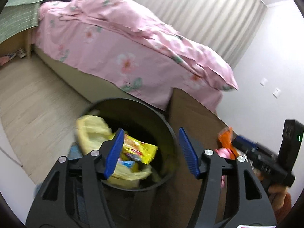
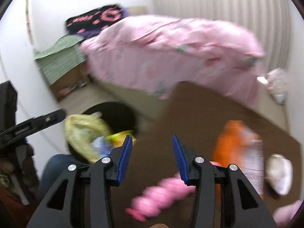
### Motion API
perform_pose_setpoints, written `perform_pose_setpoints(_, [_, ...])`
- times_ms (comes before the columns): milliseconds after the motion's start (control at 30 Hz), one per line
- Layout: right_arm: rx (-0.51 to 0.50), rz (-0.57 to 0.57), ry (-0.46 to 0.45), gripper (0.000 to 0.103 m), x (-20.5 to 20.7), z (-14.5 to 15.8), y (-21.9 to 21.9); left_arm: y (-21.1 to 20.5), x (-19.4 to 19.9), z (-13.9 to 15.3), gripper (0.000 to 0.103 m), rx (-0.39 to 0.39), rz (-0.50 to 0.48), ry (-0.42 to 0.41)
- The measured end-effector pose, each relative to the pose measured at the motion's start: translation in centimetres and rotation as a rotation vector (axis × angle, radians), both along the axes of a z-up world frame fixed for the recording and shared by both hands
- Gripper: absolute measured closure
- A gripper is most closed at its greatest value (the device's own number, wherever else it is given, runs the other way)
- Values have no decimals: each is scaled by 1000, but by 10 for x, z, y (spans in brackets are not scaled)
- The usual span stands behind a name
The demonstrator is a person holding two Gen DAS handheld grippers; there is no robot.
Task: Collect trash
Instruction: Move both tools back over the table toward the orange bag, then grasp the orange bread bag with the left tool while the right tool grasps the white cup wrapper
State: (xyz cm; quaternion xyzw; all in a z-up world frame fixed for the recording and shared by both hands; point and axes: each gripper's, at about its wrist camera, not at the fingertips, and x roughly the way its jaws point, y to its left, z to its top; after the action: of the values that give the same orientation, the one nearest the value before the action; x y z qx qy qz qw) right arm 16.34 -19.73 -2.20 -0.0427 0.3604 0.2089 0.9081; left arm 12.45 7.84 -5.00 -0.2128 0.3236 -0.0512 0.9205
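Note:
A black round bin [image 1: 167,125] stands on the floor against a brown table [image 1: 191,112]. In the bin lie a pale yellow bag [image 1: 93,131] and a bright yellow snack wrapper [image 1: 140,148]. My left gripper [image 1: 150,131] hangs open above the bin, with nothing pressed between its blue pads. My right gripper [image 2: 152,137] is open over the brown table [image 2: 199,106] and holds nothing. On the table lie a pink twisted wrapper [image 2: 163,195], an orange packet [image 2: 233,142] and a crumpled white piece [image 2: 279,172]. The bin [image 2: 121,114] sits to the left of the table.
A bed with a pink floral quilt [image 1: 117,43] runs behind the bin and table. A green cloth [image 1: 17,20] covers a box at its head. Pale wood floor [image 1: 36,98] lies left of the bin. A person's hand [image 1: 277,190] holds the right gripper [image 1: 247,144].

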Motion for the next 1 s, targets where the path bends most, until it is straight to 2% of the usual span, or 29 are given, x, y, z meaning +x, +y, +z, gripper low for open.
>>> perform_pose_setpoints(100, [-50,-159,-33,61,2,1,-58,-35,5,1,47,10,-89,2])
perform_pose_setpoints(233, [-46,-299,-9,61,13,-15,-122,-86,7,2,47,29,-227,-5])
perform_pose_setpoints(400, [-31,-365,51,61,39,-41,-166,-137,11,0,46,83,-358,5])
perform_pose_setpoints(500, [-43,-393,62,61,53,-52,-172,-153,13,0,46,86,-383,11])
perform_pose_setpoints(633, [-125,-434,104,61,73,-73,-170,-162,12,-8,45,88,-399,31])
perform_pose_setpoints(667, [-145,-441,84,62,73,-74,-169,-161,12,-9,45,90,-402,35])
perform_pose_setpoints(833, [-199,-400,36,84,51,-69,-160,-160,11,-19,45,92,-403,60])
perform_pose_setpoints(1000, [-178,-306,-39,92,4,-42,-149,-167,13,-22,45,98,-411,71])
